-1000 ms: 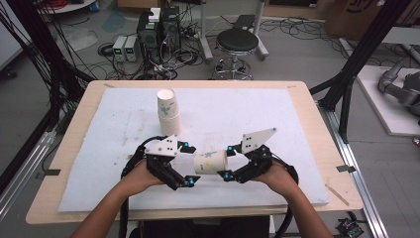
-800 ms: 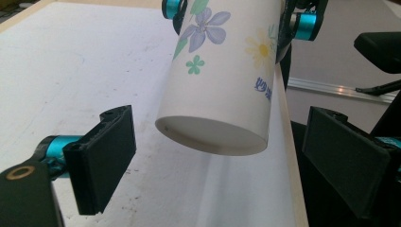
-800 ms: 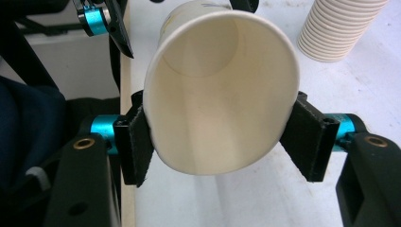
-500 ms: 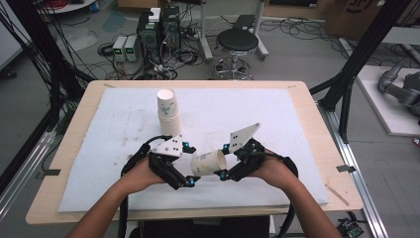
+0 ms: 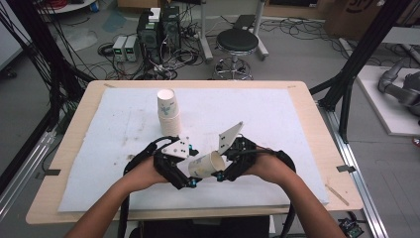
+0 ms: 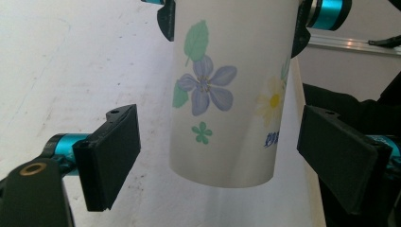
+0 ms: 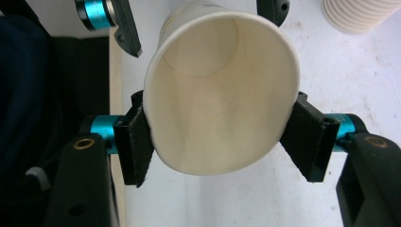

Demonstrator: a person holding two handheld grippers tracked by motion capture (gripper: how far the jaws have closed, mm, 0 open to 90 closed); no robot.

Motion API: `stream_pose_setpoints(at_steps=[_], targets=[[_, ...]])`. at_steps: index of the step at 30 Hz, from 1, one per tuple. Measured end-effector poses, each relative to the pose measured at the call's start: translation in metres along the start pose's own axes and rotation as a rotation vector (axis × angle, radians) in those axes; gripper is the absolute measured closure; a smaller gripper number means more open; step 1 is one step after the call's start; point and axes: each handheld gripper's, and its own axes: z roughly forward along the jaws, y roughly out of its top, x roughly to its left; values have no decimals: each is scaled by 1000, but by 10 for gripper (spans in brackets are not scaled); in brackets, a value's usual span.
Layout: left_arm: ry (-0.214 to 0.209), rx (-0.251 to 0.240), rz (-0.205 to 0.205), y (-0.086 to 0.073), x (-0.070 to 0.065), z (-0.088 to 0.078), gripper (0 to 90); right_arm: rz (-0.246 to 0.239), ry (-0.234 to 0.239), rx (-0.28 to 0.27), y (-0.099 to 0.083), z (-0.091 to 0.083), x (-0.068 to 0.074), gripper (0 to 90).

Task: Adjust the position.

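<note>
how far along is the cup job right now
Done: one paper cup is off the table and away from the cup stack. In hand: the right gripper clamps it near the rim, tilted; the left gripper straddles its base, its jaws just closing a little, pads not touching. Left: probably the left taking hold, then placing it; the stack stands on the white mat.
</note>
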Motion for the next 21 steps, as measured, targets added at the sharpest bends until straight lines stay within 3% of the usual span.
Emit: stream_pose_setpoints(at_steps=[12,21], targets=[[-21,39,12,3,-1,10,164,-15,5,82,10,8,2,336],[-47,60,31,6,-2,17,270,-40,-4,122,15,11,4,336]])
